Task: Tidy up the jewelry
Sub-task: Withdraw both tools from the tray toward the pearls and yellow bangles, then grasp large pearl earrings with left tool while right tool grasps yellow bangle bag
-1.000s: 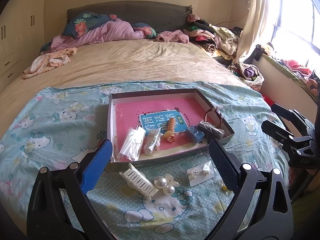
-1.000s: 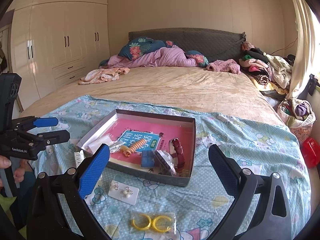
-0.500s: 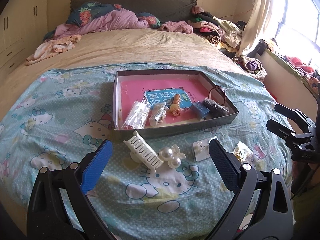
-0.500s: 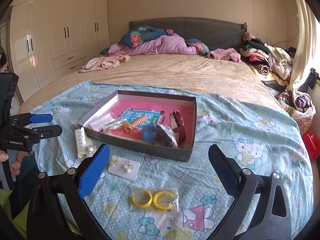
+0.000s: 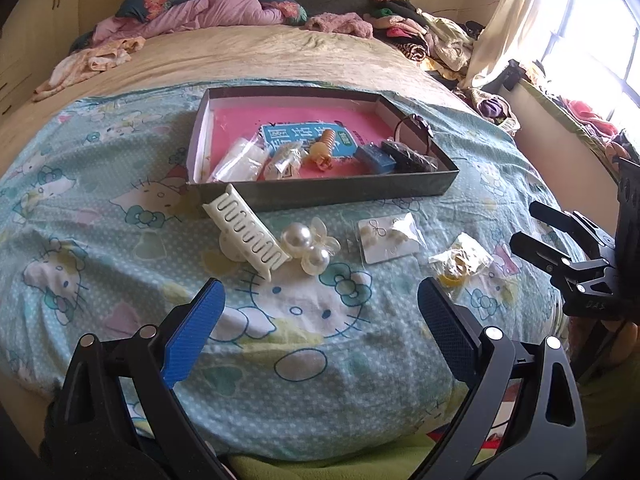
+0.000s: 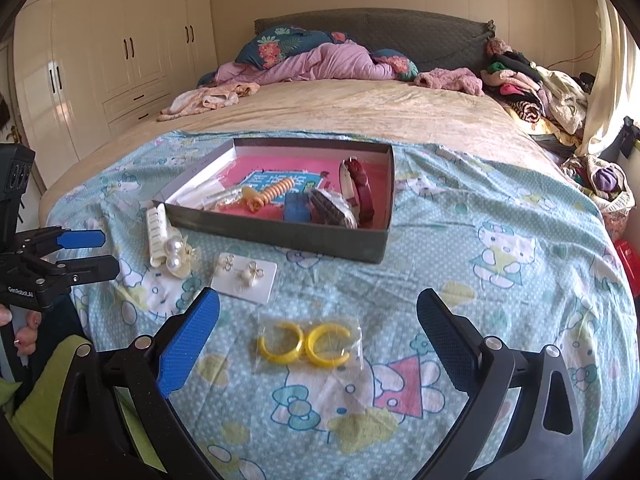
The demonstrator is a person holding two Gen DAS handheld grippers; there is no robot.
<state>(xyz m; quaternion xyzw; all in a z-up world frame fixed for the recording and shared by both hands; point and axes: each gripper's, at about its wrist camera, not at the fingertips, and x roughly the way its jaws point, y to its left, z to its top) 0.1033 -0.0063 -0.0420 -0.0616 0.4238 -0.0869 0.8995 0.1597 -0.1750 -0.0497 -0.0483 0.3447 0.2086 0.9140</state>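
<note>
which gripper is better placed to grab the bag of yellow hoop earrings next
Right. The right gripper is open with the yellow hoop earrings directly between its fingers, while the left gripper faces the hair clip.

Strong daylight pours in from the window [image 5: 592, 52] on my right, blowing it out to pure white glare. The bedspread [image 6: 460, 216] is evenly lit with soft shadows. Both my fisheye views bend hard at the edges, with dark corners. Focus is fairly sharp throughout.
</note>
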